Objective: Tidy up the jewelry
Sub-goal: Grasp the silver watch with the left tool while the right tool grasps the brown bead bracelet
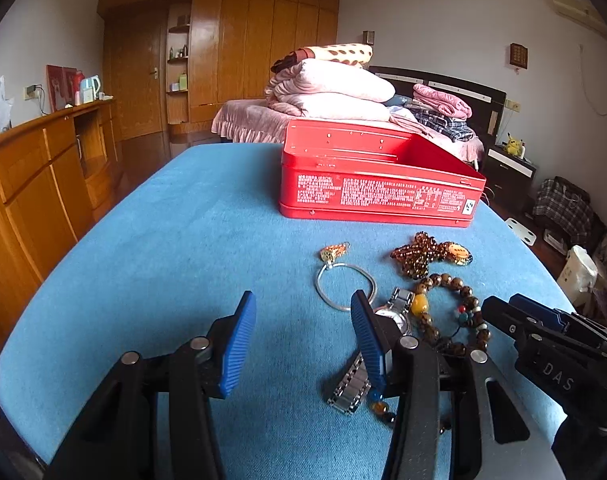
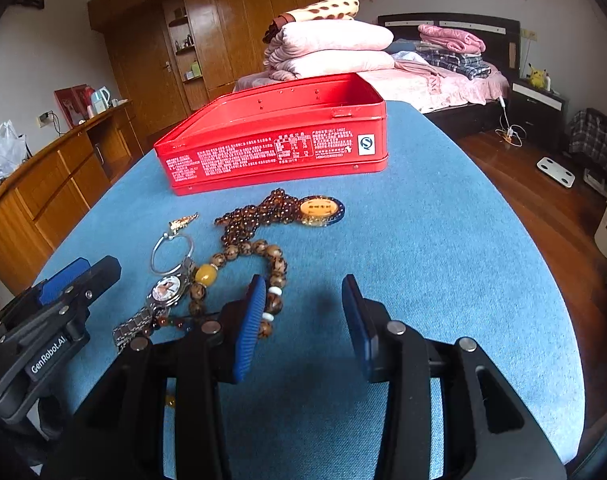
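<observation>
An open red tin box [image 1: 379,192] [image 2: 279,152] stands on the blue table. In front of it lie a silver bangle with a gold charm [image 1: 345,286] [image 2: 171,254], a small-bead amber necklace with a round pendant [image 1: 427,256] [image 2: 263,216], a large brown bead bracelet [image 1: 455,312] [image 2: 243,268] and a metal wristwatch [image 1: 383,344] [image 2: 163,296]. My left gripper [image 1: 303,316] is open and empty, just left of the watch. My right gripper [image 2: 303,300] is open and empty, its left finger beside the bead bracelet.
The blue table [image 1: 183,240] [image 2: 443,260] has a rounded edge on each side. A wooden cabinet [image 1: 35,184] stands to the left. A bed with folded bedding [image 1: 335,88] lies behind. A wooden floor [image 2: 543,184] lies to the right.
</observation>
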### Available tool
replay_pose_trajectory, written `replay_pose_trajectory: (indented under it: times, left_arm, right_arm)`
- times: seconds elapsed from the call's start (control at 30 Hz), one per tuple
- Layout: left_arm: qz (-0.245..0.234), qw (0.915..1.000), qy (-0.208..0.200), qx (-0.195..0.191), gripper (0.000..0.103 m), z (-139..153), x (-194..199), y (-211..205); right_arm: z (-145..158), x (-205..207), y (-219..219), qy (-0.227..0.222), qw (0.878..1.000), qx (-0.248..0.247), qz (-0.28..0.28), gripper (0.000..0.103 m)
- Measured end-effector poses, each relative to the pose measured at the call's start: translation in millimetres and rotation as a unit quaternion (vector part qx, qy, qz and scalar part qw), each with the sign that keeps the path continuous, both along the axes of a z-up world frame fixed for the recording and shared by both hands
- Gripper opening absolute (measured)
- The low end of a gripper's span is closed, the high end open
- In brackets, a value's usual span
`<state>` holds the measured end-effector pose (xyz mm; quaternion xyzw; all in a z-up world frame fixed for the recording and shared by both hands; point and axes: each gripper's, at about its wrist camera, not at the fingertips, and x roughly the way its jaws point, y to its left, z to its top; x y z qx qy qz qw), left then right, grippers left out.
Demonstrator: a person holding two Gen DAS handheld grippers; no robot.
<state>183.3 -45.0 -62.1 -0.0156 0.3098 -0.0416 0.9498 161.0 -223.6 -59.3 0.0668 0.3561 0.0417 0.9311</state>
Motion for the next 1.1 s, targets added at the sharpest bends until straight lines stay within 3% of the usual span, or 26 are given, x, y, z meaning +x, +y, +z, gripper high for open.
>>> replay_pose_trajectory:
  times: [0.3, 0.47, 0.57, 0.9, 1.1]
  left_arm:
    - [-0.006, 1.0000, 0.007, -0.001, 0.049, -8, -3, -4]
    - [-0.012, 0.9999, 0.007, -0.003, 0.049, -7, -5, -5]
    - [-0.017, 0.9998, 0.008, -0.004, 0.049, -8, -5, -6]
    - [-0.050, 0.9984, 0.024, -0.010, 0.049, -11, -1, -24]
    - [-0.051, 0.9983, 0.030, -0.008, 0.048, -16, 0, -39]
  right_arm:
    - [-8, -2, 18, 0.002, 1.000, -0.022, 0.008, 0.035]
    - [-9, 0, 21, -0.001, 1.000, -0.025, 0.016, 0.018]
    - [-8, -1, 17, -0.002, 1.000, -0.016, 0.016, 0.014]
    - [-1, -10, -27, -0.010, 0.999, -0.012, -0.042, 0.012]
    - [1, -14, -35, -0.020, 0.999, -0.006, -0.045, 0.012]
